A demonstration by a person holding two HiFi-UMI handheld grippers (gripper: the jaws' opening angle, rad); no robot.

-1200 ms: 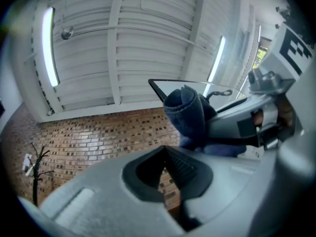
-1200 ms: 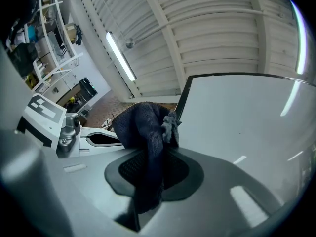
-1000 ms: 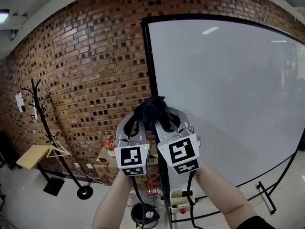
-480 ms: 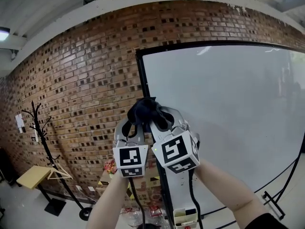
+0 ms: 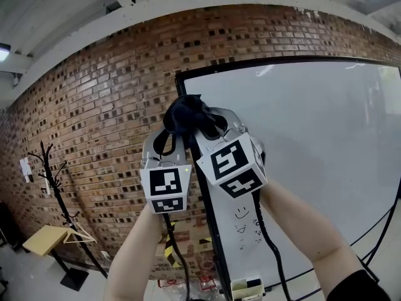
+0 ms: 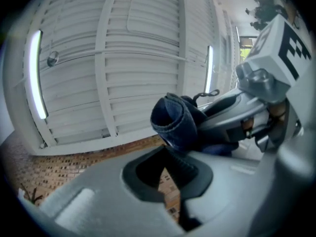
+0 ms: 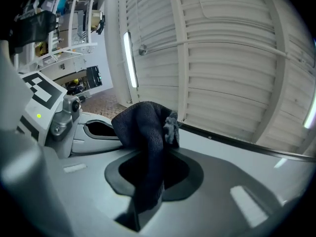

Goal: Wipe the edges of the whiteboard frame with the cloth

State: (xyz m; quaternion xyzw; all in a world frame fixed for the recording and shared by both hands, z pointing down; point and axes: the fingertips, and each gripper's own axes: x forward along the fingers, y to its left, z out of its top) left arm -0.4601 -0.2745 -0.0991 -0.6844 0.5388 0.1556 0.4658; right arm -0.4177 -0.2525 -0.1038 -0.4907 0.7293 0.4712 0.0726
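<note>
A dark blue cloth (image 5: pixel 183 116) is bunched at the tips of both grippers, just below the top left corner of the whiteboard's black frame (image 5: pixel 282 61). My left gripper (image 5: pixel 168 129) and right gripper (image 5: pixel 210 123) are raised side by side, each shut on the cloth. In the right gripper view the cloth (image 7: pixel 145 132) runs down into the jaws of my right gripper (image 7: pixel 148 174), with the black frame (image 7: pixel 237 143) just beyond and the left gripper (image 7: pixel 91 129) alongside. In the left gripper view the cloth (image 6: pixel 175 120) rises from my left gripper (image 6: pixel 170 172), with the right gripper (image 6: pixel 247 112) beside it.
The white board surface (image 5: pixel 319 137) spreads to the right, with small scribbles (image 5: pixel 241 221) low down. A brick wall (image 5: pixel 94 124) lies behind and to the left. A coat stand (image 5: pixel 47 168) and a yellow board (image 5: pixel 44 238) are at lower left. A marker tray (image 5: pixel 246 288) hangs below.
Both grippers have risen with the cloth along the frame's left edge, from mid height to near the top left corner. The head view has tilted upward.
</note>
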